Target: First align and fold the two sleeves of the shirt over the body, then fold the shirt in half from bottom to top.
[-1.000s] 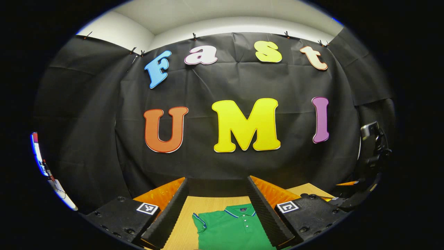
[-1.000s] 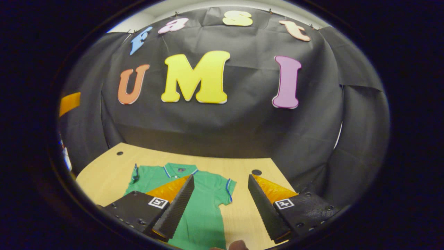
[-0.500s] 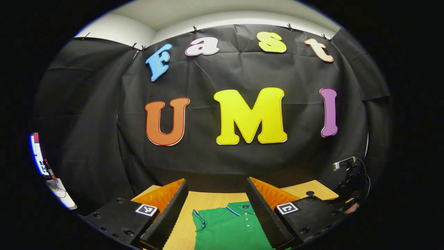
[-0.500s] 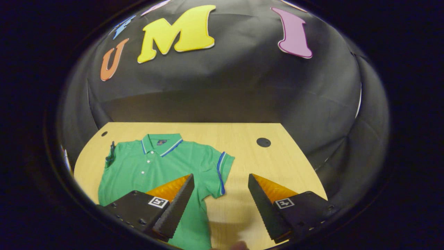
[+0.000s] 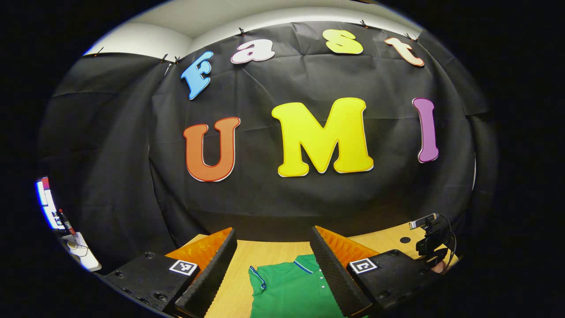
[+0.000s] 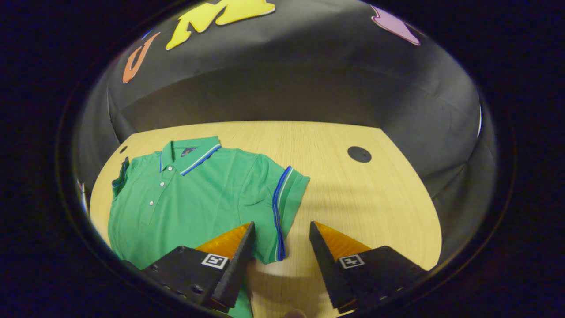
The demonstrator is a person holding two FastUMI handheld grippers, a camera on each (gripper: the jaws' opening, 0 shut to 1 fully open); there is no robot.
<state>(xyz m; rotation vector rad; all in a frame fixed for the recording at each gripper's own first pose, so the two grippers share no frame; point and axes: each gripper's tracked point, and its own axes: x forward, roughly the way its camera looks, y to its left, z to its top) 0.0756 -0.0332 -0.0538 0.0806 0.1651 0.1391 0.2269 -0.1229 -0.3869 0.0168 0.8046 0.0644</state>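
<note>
Wood table [image 6: 353, 194], green shirt [image 6: 194, 194] flat, unfolded, collar toward 12 o'clock. Right gripper [image 6: 280, 229] wide open, empty, above the sleeve [image 6: 287, 198] cuff. Left gripper [image 5: 271, 240] wide open, empty, shirt collar at 6 o'clock between its fingers.

A green polo shirt [image 6: 194, 194] is laid flat and face up on the wooden desk [image 6: 353, 194], unfolded. Its collar [image 6: 190, 152] and short sleeves [image 6: 287, 198] are trimmed with blue and white stripes. White buttons are seen on the placket, and both sleeves are spread outward.
</note>
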